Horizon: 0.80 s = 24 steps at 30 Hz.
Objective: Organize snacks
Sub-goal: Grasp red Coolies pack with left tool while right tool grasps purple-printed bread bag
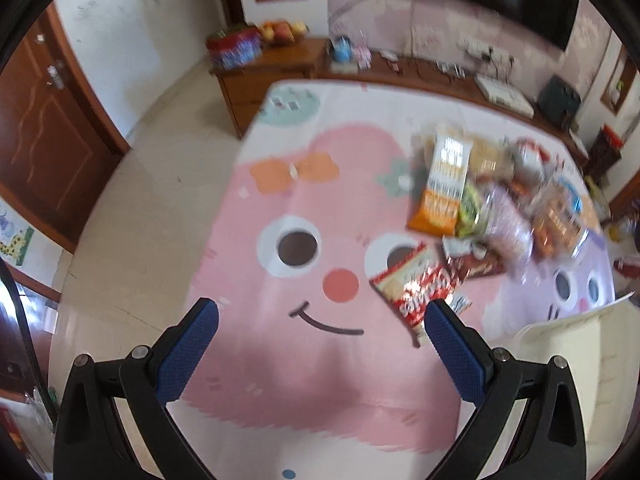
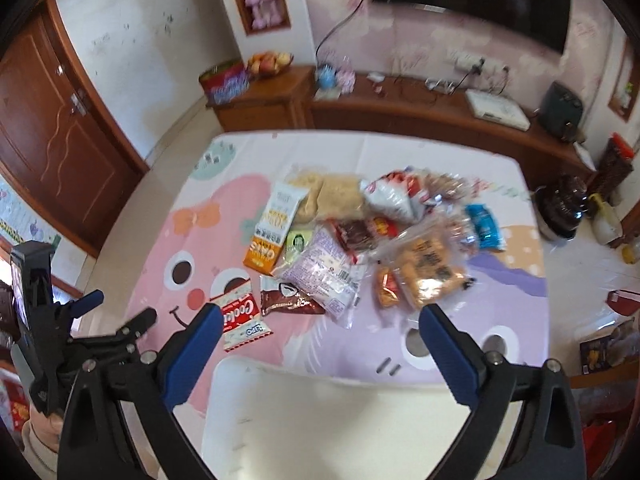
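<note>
**Both claws spread above the snack pile**

The left claw (image 1: 322, 320) hangs over the table (image 1: 280, 360) with its blue fingers (image 1: 188, 352) spread wide and nothing between them but the pink cartoon face on the tablecloth. A red-and-white cookie packet (image 1: 416, 288) lies just beyond its right finger, partly hidden by that fingertip; whether the two touch cannot be told through the blur. Farther ahead and to the right of this claw sits the heap of snacks (image 1: 500, 196), with an orange-and-white oat bar packet (image 1: 442, 184) at its near left edge.

The right claw (image 2: 320, 318) is also spread wide and empty, tilted down toward the table. Straight ahead between its fingers lie a brown chocolate wafer packet (image 2: 290, 298) and a pale purple bag (image 2: 324, 266). The cookie packet (image 2: 240, 316) lies just beside the left fingertip, a clear bag of golden biscuits (image 2: 430, 272) ahead of the right one, and a blue packet (image 2: 486, 226) farther off to the right. A white chair back (image 2: 340, 412) stands below this claw, against the near table edge. The left claw (image 2: 120, 312) shows to its left, held by a person's sleeve (image 2: 38, 446).
</note>
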Each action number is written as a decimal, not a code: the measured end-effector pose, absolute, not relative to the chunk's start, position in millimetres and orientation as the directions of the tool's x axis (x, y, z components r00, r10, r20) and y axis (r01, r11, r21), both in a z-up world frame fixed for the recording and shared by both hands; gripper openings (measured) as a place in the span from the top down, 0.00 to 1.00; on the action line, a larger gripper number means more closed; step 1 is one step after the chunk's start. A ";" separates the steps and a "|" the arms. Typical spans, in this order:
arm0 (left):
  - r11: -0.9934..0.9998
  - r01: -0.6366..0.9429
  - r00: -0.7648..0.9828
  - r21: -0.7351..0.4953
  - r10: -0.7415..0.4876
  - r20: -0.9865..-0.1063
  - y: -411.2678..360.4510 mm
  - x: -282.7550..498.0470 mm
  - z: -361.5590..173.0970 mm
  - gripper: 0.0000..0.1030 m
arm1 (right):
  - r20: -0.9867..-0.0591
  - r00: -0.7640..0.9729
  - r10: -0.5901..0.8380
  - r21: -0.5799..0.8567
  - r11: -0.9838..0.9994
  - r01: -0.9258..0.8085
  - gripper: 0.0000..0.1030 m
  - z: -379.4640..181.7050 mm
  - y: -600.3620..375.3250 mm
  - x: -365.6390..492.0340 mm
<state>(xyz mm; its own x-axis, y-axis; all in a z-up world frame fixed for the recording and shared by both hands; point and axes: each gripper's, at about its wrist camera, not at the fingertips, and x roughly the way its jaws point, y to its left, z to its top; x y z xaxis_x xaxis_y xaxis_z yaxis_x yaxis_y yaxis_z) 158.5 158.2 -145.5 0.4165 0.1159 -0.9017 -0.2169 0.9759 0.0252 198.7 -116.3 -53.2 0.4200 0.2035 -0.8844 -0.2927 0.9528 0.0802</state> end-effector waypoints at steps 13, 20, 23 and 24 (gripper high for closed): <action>0.950 -0.288 0.294 -0.120 -0.032 -0.955 149.0 204.5 -216.2 0.01 | -0.959 0.277 0.055 -0.059 0.919 -0.390 0.12 -161.5 -75.2 265.6; 0.954 -0.275 0.275 -0.119 -0.041 -0.961 139.0 208.9 -225.7 0.01 | -0.984 0.171 0.058 -0.005 0.939 -0.344 0.15 -189.0 -68.2 286.5; 0.951 -0.279 0.273 -0.133 -0.054 -0.960 137.1 210.0 -227.7 0.01 | -0.988 0.144 0.055 0.006 0.946 -0.325 0.26 -195.1 -71.8 290.7; 0.950 -0.281 0.271 -0.135 -0.056 -0.961 134.8 212.6 -228.4 0.01 | -0.988 0.141 0.061 0.012 0.946 -0.324 0.35 -195.0 -71.7 290.6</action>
<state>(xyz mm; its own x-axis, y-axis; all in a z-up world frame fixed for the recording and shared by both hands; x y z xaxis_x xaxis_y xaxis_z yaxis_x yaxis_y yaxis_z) 212.6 134.8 -228.4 0.2709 -0.0560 -0.9610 -0.2810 0.9502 -0.1346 290.6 -71.7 -195.0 0.1407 0.0610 -0.9882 -0.3242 0.9459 0.0122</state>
